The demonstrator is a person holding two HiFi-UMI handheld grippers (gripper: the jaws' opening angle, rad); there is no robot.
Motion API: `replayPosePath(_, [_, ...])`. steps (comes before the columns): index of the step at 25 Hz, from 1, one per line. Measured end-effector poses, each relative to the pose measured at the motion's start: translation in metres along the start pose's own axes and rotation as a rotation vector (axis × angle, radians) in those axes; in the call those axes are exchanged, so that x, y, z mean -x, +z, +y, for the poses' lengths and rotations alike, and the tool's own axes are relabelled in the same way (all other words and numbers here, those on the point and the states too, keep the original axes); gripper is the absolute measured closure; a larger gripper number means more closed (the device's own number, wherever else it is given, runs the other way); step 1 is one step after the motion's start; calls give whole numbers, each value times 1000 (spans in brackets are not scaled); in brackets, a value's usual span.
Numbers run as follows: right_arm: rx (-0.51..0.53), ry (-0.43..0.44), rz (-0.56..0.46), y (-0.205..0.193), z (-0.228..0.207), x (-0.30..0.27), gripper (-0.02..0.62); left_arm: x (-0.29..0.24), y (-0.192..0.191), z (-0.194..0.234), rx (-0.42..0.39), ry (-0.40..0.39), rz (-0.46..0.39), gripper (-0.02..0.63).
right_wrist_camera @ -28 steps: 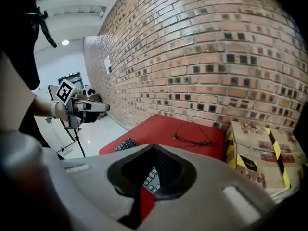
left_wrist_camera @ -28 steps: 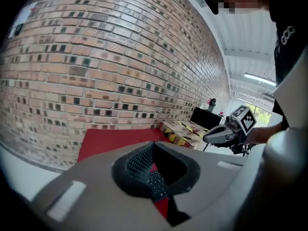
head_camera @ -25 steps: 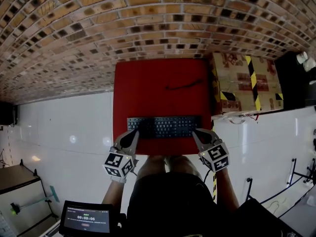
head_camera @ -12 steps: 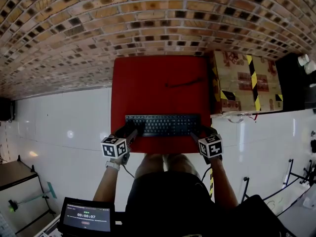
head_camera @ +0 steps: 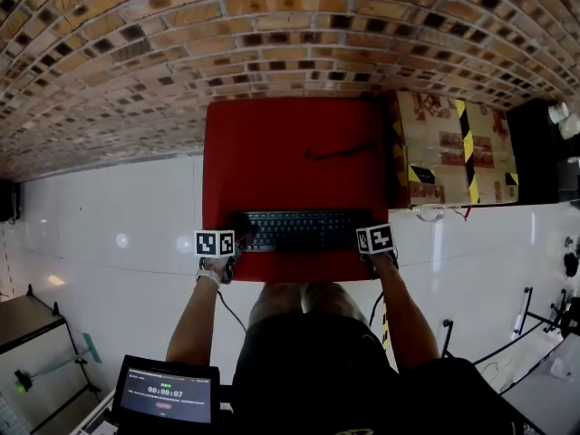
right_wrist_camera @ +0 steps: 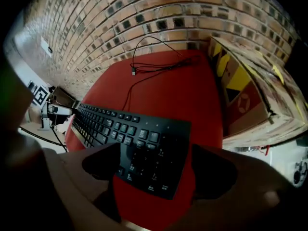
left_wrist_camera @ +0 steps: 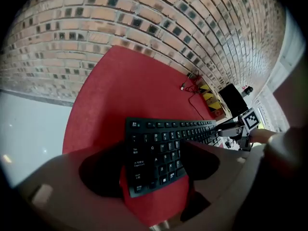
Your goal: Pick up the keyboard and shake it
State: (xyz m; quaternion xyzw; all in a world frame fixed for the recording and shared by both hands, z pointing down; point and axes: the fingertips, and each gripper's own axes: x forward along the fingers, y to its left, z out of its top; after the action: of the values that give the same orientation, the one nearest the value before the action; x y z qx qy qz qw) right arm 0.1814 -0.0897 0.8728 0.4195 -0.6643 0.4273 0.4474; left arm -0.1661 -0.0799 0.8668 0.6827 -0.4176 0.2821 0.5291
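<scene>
Black keyboard lies flat on red bench, near the front edge, long side across the person. Its cable trails back toward the brick wall. Cardboard box w/ yellow-black tape sits just beside bench on the right, apart from keyboard.

Left hand-held gripper is at keyboard's left end, right hand-held gripper at its right end. Jaws on both are opening now, wide apart, w/ that end of the keyboard btwn them. Pads don't look to press it, so no grip yet. One tool per end makes sense: a long thin board prob. lifts level that way & won't twist when shaken. Jaws straddle front & back edges, so closing should pinch across the width.

Both forearms reach fwd, roughly parallel, either side of the lap, wrists low at bench's front edge, marker cubes facing up. Keyboard not lifted.
</scene>
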Motion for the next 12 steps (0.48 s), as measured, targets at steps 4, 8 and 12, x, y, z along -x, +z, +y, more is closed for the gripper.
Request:
replayPosePath(4, [18, -47, 14, 0, -7, 0, 152, -11, -3, 5, -49, 34, 36, 231])
replayPosePath(8, [-57, 63, 32, -8, 2, -9, 153, -13, -9, 3, -60, 81, 54, 216])
replayPosePath(12, [-34, 38, 35, -7, 0, -10, 152, -16, -8, -4, -68, 93, 56, 189])
